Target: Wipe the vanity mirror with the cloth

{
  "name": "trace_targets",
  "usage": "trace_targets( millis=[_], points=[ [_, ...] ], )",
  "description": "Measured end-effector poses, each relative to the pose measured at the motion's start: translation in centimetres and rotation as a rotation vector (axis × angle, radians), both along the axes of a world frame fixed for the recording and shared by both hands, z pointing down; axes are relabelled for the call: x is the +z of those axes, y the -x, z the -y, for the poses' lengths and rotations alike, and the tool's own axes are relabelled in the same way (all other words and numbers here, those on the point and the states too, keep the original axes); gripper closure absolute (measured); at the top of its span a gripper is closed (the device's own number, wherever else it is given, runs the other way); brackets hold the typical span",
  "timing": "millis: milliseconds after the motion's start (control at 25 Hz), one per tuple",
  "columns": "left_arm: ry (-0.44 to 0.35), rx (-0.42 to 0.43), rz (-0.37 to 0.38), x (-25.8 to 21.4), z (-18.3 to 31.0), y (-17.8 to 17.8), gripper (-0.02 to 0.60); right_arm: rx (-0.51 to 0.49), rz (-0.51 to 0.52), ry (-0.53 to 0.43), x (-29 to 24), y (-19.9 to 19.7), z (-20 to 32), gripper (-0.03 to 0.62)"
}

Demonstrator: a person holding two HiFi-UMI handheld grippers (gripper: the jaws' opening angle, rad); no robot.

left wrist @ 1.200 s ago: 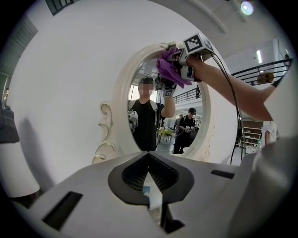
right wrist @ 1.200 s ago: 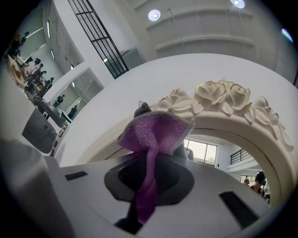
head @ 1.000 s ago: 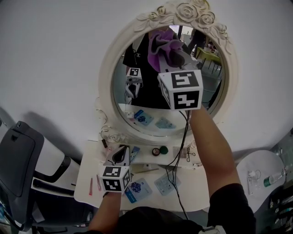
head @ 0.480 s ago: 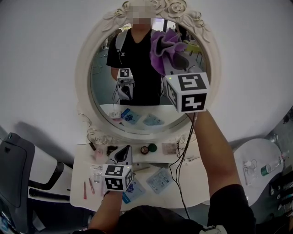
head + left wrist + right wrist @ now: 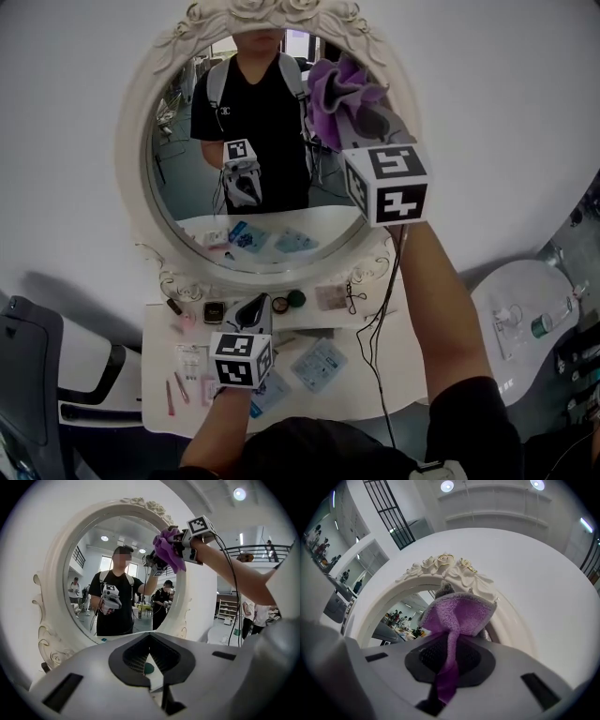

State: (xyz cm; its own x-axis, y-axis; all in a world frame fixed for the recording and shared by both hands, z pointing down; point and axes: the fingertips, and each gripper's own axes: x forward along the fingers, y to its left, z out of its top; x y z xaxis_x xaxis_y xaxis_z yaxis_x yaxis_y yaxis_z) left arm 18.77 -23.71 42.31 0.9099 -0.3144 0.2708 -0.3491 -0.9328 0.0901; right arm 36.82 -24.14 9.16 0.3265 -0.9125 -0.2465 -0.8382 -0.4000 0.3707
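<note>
Head view, looking down:
- Round vanity mirror (image 5: pixel 258 220) in a white frame with moulded roses fills the upper left of the frame.
- White bench (image 5: pixel 155 328) below it is strewn with small packets and a green round pot (image 5: pixel 296 298).
- Right gripper (image 5: pixel 364 114) is raised at the upper right of the mirror, marker cube toward me.
- A black cable (image 5: pixel 375 319) trails down from it across the bench.
- Left gripper (image 5: pixel 251 314) sits low over the bench, centre frame, pointing at the mirror's base.

Right gripper view (image 5: pixel 449 660):
- The jaws are clamped on a strip of the purple cloth (image 5: pixel 459 613).
- The cloth fans out just ahead of the tips and covers part of the frame's right-hand moulding.
- The head view does not show this pinch.

Left gripper view (image 5: pixel 152 660):
- The jaws are drawn together with nothing in them; only a sliver of bench shows through.
- It gives the side-on look the others lack. The cloth (image 5: pixel 168 550) sits in the upper right of the mirror, by the frame's inner edge, and seems to meet its own reflection there.
- A person in a dark top shows in the glass.

The cloth (image 5: pixel 339 89) is well apart from the left gripper.
</note>
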Motion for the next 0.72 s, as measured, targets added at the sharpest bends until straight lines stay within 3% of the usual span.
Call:
trace_targets(
  millis=[560,720],
  points=[
    [0.001,0.031,0.023,0.7,-1.5,-1.2,0.589,0.085,0.031,-0.012,1.9,-3.9,-3.2,0.557],
    [-0.002,0.025,0.024,0.8,-1.5,-1.1,0.589,0.067,0.046,-0.020,2.1,-4.0,-3.1,0.557]
  ],
)
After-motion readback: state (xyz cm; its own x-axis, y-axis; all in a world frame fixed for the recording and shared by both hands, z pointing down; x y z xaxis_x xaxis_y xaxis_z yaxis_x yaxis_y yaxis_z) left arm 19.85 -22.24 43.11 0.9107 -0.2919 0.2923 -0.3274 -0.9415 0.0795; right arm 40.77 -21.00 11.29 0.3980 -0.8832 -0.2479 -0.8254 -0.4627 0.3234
